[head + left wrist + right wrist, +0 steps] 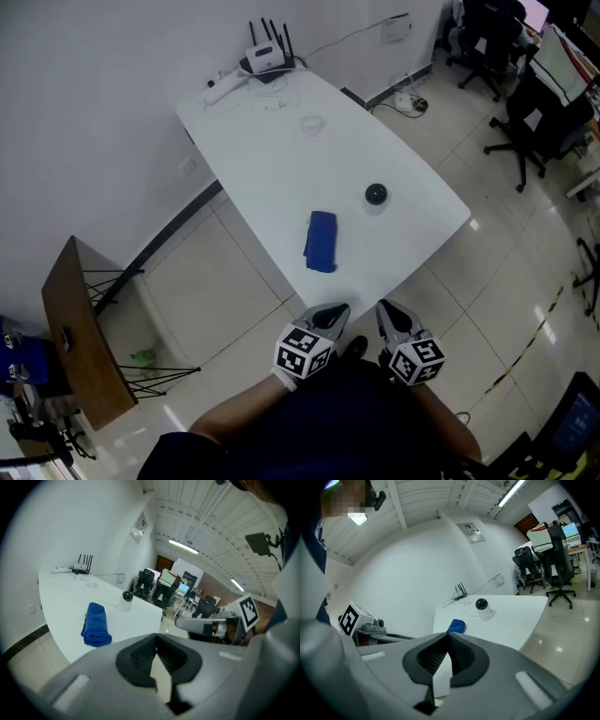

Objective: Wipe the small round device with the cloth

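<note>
You are keeping the left gripper (336,312) and right gripper (386,312) closed and empty; the blue cloth (321,241) and, seemingly, a dome camera (376,195) are sitting ahead of both jaws.

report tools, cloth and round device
Left tool, right tool shut, empty, short of white table. Folded blue cloth lying untouched; small round black-and-white device apart beside it. Nothing in the way.

Closed right gripper (449,639) faces white table (520,620) bearing blue cloth (456,626) and round device (482,607).
</note>
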The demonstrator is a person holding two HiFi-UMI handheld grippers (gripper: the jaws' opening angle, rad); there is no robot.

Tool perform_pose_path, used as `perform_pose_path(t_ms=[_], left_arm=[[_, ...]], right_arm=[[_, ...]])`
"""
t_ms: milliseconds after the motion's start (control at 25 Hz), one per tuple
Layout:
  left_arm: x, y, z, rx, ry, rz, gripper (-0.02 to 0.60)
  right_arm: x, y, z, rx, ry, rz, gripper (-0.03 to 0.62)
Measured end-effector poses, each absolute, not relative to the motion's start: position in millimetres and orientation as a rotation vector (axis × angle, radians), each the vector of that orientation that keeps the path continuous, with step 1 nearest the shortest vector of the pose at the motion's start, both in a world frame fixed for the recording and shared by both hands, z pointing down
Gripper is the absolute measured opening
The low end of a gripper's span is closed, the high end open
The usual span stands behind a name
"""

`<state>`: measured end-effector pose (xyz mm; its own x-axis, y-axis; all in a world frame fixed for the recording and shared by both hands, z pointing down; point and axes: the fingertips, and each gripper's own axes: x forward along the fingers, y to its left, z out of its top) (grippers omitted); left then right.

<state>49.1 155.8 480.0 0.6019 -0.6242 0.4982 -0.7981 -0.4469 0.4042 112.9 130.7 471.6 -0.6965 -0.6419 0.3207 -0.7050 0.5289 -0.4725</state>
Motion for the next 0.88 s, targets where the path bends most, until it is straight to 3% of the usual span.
perform_pose_path(t_ms=[280, 560, 760, 880], left_arm=[[-2, 89, 487, 2.162, -1.151, 0.294, 0.08], [-62, 26, 516, 2.08, -1.193, 0.289, 0.085], [-90, -2, 547, 2.0, -1.147, 0.281, 0.116], [-97, -8, 568, 1.928, -1.088, 0.301, 0.199]], right_arm=[[82, 83, 482, 1.229, -2.59, 0.972, 0.011], [43, 42, 510, 1.204, -2.5, 1.162, 0.016], [19, 16, 528, 1.21, -2.454, 1.228, 0.068], [3, 8, 537, 1.179, -2.438, 1.292, 0.108]])
